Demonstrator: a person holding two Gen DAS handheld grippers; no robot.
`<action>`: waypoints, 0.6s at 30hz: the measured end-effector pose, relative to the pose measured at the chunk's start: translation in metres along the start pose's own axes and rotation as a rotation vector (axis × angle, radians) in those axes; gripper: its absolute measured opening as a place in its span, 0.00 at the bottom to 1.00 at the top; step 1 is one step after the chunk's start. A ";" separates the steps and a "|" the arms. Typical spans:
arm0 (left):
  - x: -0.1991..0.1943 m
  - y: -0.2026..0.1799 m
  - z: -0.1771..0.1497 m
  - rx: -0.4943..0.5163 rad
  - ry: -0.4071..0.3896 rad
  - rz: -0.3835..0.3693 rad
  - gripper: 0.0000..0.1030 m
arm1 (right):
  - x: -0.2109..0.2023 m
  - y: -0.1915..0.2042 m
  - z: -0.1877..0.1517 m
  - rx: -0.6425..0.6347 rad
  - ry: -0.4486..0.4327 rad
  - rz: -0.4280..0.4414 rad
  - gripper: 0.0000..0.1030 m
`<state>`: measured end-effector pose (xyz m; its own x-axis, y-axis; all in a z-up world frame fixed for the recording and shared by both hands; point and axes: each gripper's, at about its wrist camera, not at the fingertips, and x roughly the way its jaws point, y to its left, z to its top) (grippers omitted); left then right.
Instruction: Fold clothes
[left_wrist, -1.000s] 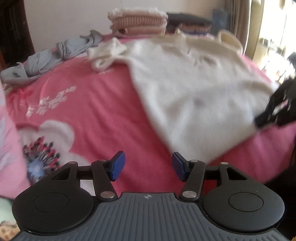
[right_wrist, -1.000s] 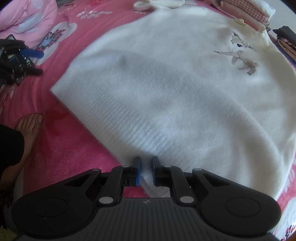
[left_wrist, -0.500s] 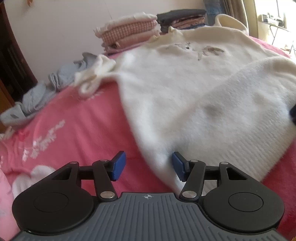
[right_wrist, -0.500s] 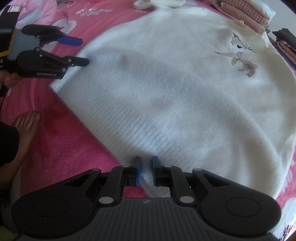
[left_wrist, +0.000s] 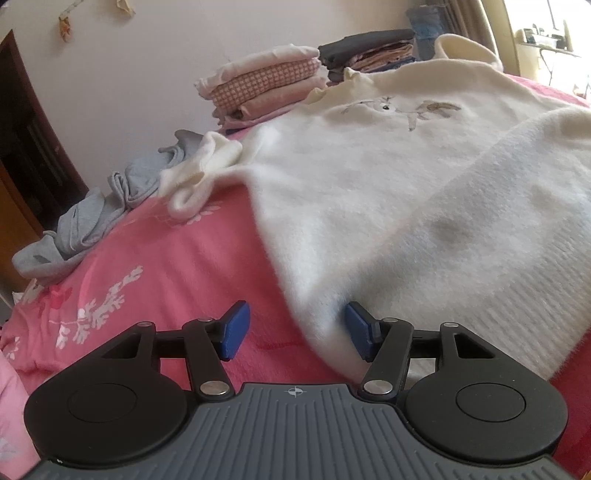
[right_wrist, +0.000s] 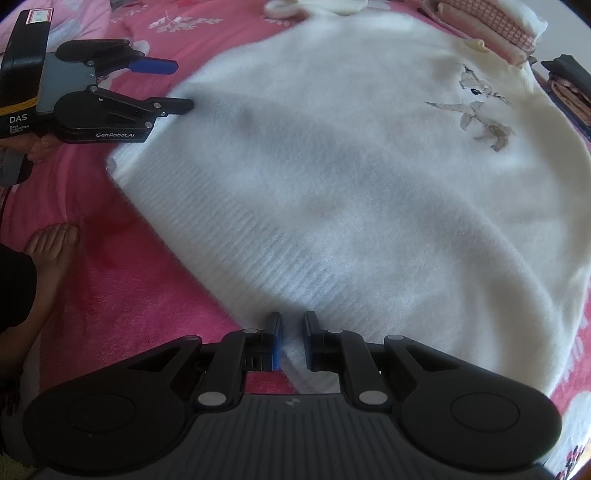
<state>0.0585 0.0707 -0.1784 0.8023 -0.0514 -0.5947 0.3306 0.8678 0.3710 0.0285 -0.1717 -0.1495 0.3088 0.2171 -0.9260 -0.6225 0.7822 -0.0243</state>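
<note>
A fluffy white sweater (left_wrist: 388, 192) (right_wrist: 351, 166) with a grey bird motif (right_wrist: 476, 110) lies spread flat on the pink floral bedspread (left_wrist: 166, 266). My left gripper (left_wrist: 296, 326) sits low at the sweater's side edge near the hem corner. Its jaws are opening, the fabric's edge lies between the blue pads, and they do not press on it. The same gripper (right_wrist: 170, 86) shows in the right wrist view at the upper left. My right gripper (right_wrist: 293, 332) is shut on the ribbed hem (right_wrist: 258, 266) at the near corner, with white fabric pinched between its pads.
Folded pink and checked clothes (left_wrist: 266, 81) and a dark stack (left_wrist: 369, 48) sit at the bed's far end. A crumpled grey garment (left_wrist: 92, 214) lies at the left edge by a dark wooden door (left_wrist: 22, 147). A person's bare foot (right_wrist: 51, 243) rests on the bedspread.
My left gripper has come down and in from the bare bedspread to the sweater's side edge, rolling as it went; the edge now lies between its jaws. The right gripper has held still.
</note>
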 end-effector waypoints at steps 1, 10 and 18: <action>-0.001 -0.001 0.001 0.003 0.003 0.006 0.58 | -0.001 0.000 0.000 0.003 0.001 0.000 0.14; -0.036 0.014 0.003 -0.010 0.018 0.009 0.58 | -0.030 -0.001 0.009 0.045 -0.064 0.022 0.15; -0.064 0.016 0.018 -0.155 -0.045 -0.197 0.57 | 0.011 0.012 0.012 0.087 -0.066 0.130 0.16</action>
<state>0.0214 0.0788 -0.1212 0.7524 -0.2457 -0.6112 0.4051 0.9042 0.1352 0.0332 -0.1522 -0.1557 0.2780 0.3548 -0.8926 -0.5966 0.7921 0.1291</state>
